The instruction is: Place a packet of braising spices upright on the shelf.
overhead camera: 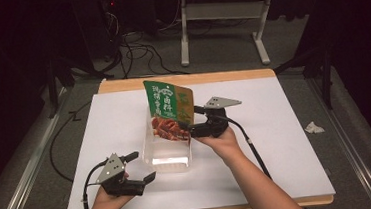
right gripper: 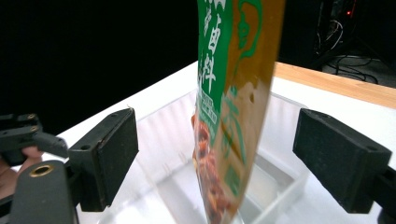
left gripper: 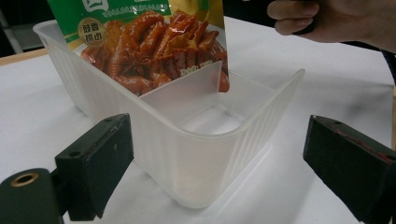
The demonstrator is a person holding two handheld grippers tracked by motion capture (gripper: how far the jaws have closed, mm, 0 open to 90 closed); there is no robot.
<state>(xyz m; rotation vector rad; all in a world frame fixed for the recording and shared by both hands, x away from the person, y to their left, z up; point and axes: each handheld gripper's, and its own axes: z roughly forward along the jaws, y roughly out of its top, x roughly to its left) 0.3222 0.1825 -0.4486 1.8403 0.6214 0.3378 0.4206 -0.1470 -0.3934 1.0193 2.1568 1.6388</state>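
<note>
Left gripper (overhead camera: 141, 166), nearest the person: jaws spread apart, empty, just short of the clear ribbed plastic tub (overhead camera: 169, 148) on the white table sheet (overhead camera: 110, 135). The green and orange snack pouch (overhead camera: 170, 108) stands upright in the tub's far compartment. Right gripper (overhead camera: 184, 126): jaws apart either side of the pouch, apparently not touching.

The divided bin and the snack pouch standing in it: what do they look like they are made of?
Divided bin: looks like thin translucent plastic, frosted and faintly ribbed; the pouch and the table show dimly through its walls. Snack pouch: probably glossy printed plastic film, green and yellow with a food photo; it shines, and it bends slightly while standing in the far compartment. A foil lining cannot be told.
</note>
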